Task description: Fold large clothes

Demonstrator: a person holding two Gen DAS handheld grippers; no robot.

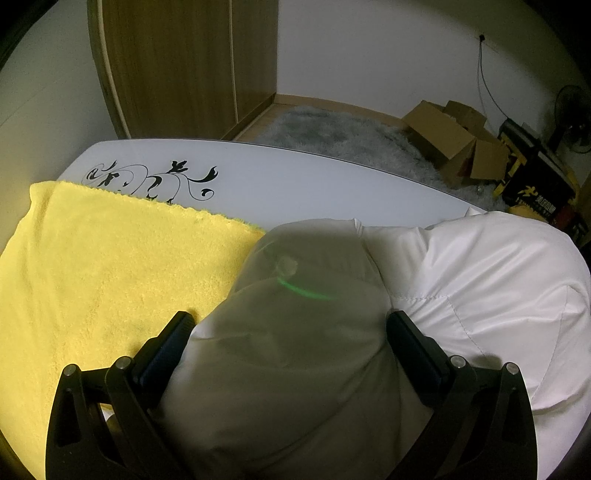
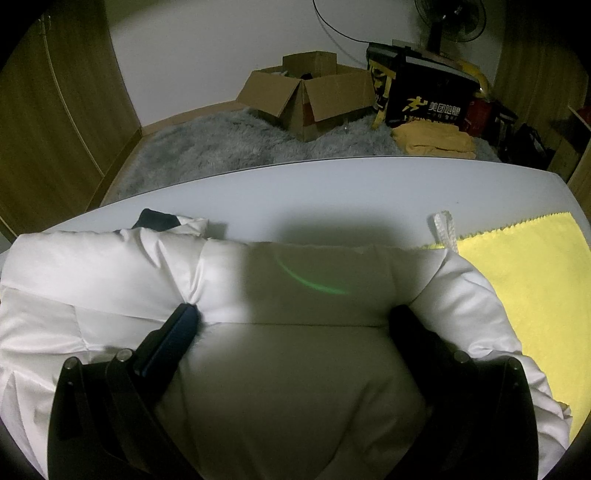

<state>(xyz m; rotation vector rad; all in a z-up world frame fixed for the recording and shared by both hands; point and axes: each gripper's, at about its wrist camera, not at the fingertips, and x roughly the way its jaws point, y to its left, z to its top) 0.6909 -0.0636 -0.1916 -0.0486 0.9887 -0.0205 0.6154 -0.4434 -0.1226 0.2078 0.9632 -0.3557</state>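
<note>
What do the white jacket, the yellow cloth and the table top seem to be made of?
White jacket: probably a thin synthetic shell over soft filling; it is smooth, slightly shiny, puffy and stitched in panels.
Yellow cloth: likely microfibre or terry; its surface is fuzzy and matt, with a zigzag edge.
Table top: a hard, smooth, glossy white surface with a printed black ornament; glass or lacquered board, I cannot tell which.

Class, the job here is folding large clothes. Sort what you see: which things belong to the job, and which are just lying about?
Job: white jacket, left gripper, right gripper, table.

Lying about: yellow towel, cardboard boxes, black bag, fan, grey rug, wardrobe.
</note>
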